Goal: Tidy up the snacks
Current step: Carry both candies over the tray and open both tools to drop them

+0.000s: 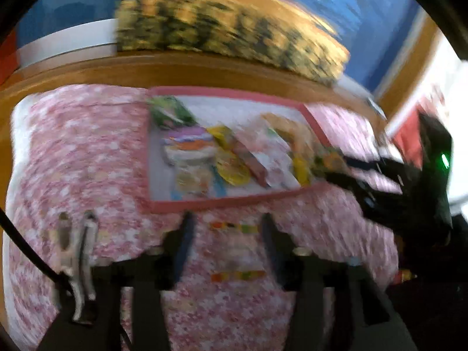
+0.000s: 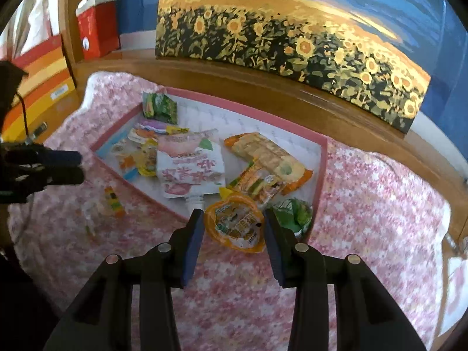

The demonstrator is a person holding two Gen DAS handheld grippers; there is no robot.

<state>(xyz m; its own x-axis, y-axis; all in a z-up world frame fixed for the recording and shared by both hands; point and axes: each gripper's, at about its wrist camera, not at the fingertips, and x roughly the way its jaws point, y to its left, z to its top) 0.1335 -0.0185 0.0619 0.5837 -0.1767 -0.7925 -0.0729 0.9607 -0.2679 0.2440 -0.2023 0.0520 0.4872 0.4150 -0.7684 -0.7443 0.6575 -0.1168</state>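
My right gripper (image 2: 234, 229) is shut on an orange jelly cup (image 2: 234, 222), held just over the near edge of the pink-rimmed tray (image 2: 242, 108). In the tray lie a white and pink pouch (image 2: 190, 166), an orange cracker pack (image 2: 269, 158), green packets (image 2: 159, 106) and other snacks. My left gripper (image 1: 228, 229) is open over the flowery cloth, and a clear packet with coloured strips (image 1: 235, 248) lies flat between its fingers, untouched by the pads. In the right wrist view that packet (image 2: 112, 201) lies left of the tray, near the left gripper (image 2: 74, 166). The left wrist view is blurred; the right gripper (image 1: 330, 165) shows at the tray's right edge.
A pink flowery cloth (image 2: 380, 204) covers the wooden table (image 2: 204, 73). A sunflower painting (image 2: 292, 38) leans at the back, with a red box (image 2: 98, 32) at the back left. A metal clip (image 1: 79, 248) and a cable hang by my left gripper.
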